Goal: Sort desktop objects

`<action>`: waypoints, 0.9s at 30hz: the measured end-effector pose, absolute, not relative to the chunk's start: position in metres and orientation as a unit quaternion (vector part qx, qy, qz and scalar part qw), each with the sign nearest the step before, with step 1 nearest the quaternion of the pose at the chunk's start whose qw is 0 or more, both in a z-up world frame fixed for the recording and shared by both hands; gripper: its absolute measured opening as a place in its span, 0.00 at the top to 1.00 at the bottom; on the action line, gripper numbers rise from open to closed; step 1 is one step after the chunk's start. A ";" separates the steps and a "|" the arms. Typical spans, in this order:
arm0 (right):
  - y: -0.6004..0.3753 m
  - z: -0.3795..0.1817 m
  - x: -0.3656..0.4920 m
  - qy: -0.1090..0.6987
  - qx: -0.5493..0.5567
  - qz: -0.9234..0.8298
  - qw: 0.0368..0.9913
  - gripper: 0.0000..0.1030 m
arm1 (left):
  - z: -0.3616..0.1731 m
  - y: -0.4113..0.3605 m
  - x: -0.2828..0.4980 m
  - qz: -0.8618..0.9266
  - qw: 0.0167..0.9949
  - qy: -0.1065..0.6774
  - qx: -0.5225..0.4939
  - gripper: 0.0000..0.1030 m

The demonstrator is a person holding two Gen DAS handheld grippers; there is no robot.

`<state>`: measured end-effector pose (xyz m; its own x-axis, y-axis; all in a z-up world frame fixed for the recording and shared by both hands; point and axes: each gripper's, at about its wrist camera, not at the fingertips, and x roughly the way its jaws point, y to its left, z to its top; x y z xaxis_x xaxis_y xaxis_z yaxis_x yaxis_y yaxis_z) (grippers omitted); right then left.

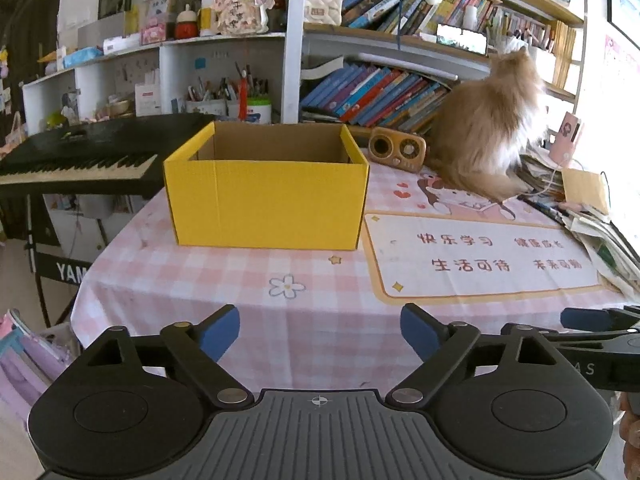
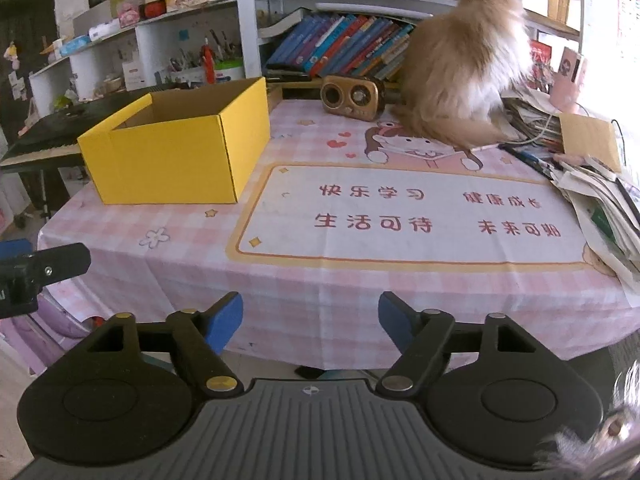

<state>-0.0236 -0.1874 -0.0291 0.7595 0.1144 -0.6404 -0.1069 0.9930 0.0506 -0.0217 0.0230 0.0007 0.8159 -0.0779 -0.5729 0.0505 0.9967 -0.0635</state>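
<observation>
A yellow cardboard box (image 1: pixel 266 196) stands open on the pink checked tablecloth (image 1: pixel 312 292); it also shows in the right wrist view (image 2: pixel 176 148), at the table's left. Its inside looks empty. A small brown retro radio (image 1: pixel 397 149) (image 2: pixel 352 97) sits at the back. My left gripper (image 1: pixel 320 332) is open and empty over the table's near edge. My right gripper (image 2: pixel 310 322) is open and empty at the near edge, to the right of the left one. Its finger (image 1: pixel 588 319) shows at the left wrist view's right side.
A fluffy tan cat (image 1: pixel 486 128) (image 2: pixel 460 64) sits at the back right of the table. A pile of papers and books (image 2: pixel 600 196) lies along the right edge. A black keyboard (image 1: pixel 80 156) stands left of the table. Bookshelves (image 1: pixel 372 92) rise behind.
</observation>
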 end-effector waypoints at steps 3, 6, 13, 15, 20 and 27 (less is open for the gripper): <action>-0.190 -0.030 -0.024 0.347 0.008 0.053 0.936 0.20 | 0.000 0.022 -0.022 -0.028 0.953 0.302 -0.020 0.05; -0.191 -0.031 -0.026 0.348 0.010 0.049 0.936 0.18 | 0.000 0.020 -0.021 -0.025 0.951 0.307 -0.014 0.03; -0.194 -0.031 -0.031 0.346 0.011 0.039 0.938 0.14 | -0.001 0.016 -0.022 -0.029 0.948 0.318 -0.004 0.02; -0.194 -0.031 -0.033 0.346 0.011 0.038 0.937 0.13 | -0.002 0.016 -0.024 -0.028 0.947 0.320 -0.003 0.02; -0.194 -0.031 -0.034 0.348 0.010 0.038 0.937 0.11 | -0.002 0.017 -0.025 -0.030 0.947 0.321 -0.007 0.02; -0.190 -0.031 -0.036 0.349 0.007 0.042 0.936 0.10 | -0.003 0.018 -0.025 -0.030 0.947 0.321 -0.007 0.01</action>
<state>-0.0364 -0.1896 -0.0313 0.7530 0.0823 -0.6528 -0.0732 0.9965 0.0412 -0.0251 0.0175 -0.0025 0.7924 -0.0605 -0.6069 0.0518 0.9981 -0.0318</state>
